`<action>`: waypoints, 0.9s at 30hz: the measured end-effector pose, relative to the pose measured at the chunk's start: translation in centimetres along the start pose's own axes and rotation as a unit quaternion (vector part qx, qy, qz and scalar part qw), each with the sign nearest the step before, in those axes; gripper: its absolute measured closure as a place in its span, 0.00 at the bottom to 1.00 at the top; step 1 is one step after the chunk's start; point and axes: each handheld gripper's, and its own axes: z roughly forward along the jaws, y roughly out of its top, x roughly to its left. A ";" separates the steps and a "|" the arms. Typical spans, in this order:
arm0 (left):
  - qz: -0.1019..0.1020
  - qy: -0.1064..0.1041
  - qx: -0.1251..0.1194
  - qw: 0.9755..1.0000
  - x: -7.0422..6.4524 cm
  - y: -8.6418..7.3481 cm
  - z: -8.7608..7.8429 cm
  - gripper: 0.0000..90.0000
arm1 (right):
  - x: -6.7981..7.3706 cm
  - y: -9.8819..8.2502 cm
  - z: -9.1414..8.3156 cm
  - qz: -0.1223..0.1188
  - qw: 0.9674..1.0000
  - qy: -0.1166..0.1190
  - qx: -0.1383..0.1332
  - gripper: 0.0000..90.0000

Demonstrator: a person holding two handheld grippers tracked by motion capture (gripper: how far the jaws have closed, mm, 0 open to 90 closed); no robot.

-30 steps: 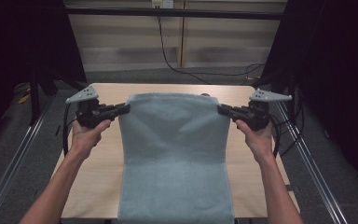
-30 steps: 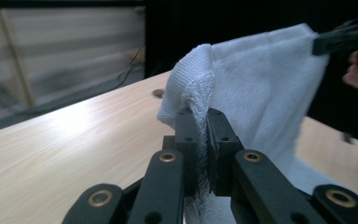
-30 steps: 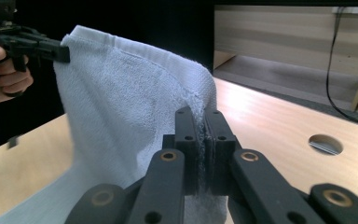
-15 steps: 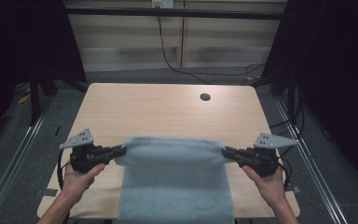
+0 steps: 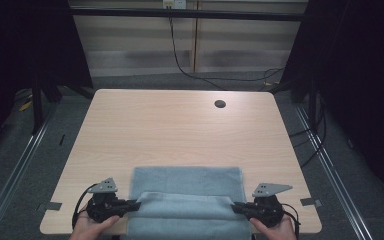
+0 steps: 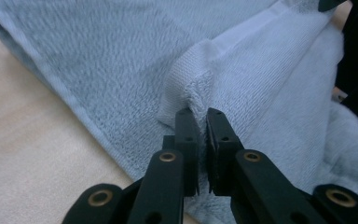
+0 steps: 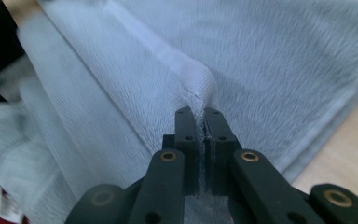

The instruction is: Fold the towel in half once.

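A pale blue towel point(image 5: 187, 200) lies at the near edge of the wooden table point(image 5: 180, 130), partly folded, with its near part hanging over the front edge. My left gripper point(image 5: 136, 204) is shut on the towel's left corner, low over the table. My right gripper point(image 5: 234, 206) is shut on the right corner at the same height. In the left gripper view the black jaws pinch a hemmed corner of the towel point(image 6: 242, 79). The right gripper view shows the same pinch on the towel point(image 7: 242, 56), with the fabric bunched between the jaws.
A round cable hole point(image 5: 220, 104) sits in the table's far right part. Metal rails run along both sides of the table point(image 5: 25, 160). A black cable point(image 5: 180, 55) hangs down the back wall.
Both grippers have come down and toward the near edge with the towel's corners. The towel, held up and spread a second ago, now lies folded on the table.
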 end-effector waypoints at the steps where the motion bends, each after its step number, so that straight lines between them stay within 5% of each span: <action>1: 0.002 0.001 0.002 1.000 0.1 0.0 0.3 0.94 | -0.1 -0.1 0.3 0.004 1.000 0.002 0.009 0.95; 5: -0.003 0.007 -0.005 1.000 0.9 0.5 1.0 0.94 | -1.2 0.5 1.0 0.019 1.000 -0.010 0.019 0.96; 9: 0.000 0.008 -0.015 1.000 3.2 1.8 1.8 0.95 | -2.9 1.7 1.9 0.025 0.999 -0.013 0.015 0.96; 15: 0.021 0.079 -0.016 0.997 6.1 5.0 3.1 0.95 | -5.4 4.7 4.2 0.018 0.999 -0.031 0.012 0.96; 23: 0.022 0.118 -0.018 0.993 9.6 8.0 4.4 0.95 | -8.4 8.0 6.6 0.027 0.998 -0.050 0.006 0.96; 25: 0.037 0.139 -0.018 0.989 10.0 8.6 4.8 0.95 | -9.3 8.8 7.3 0.029 0.998 -0.055 -0.001 0.97; 27: 0.032 0.147 -0.022 0.988 10.3 9.1 5.2 0.95 | -10.1 9.5 7.8 0.034 0.997 -0.066 -0.006 0.97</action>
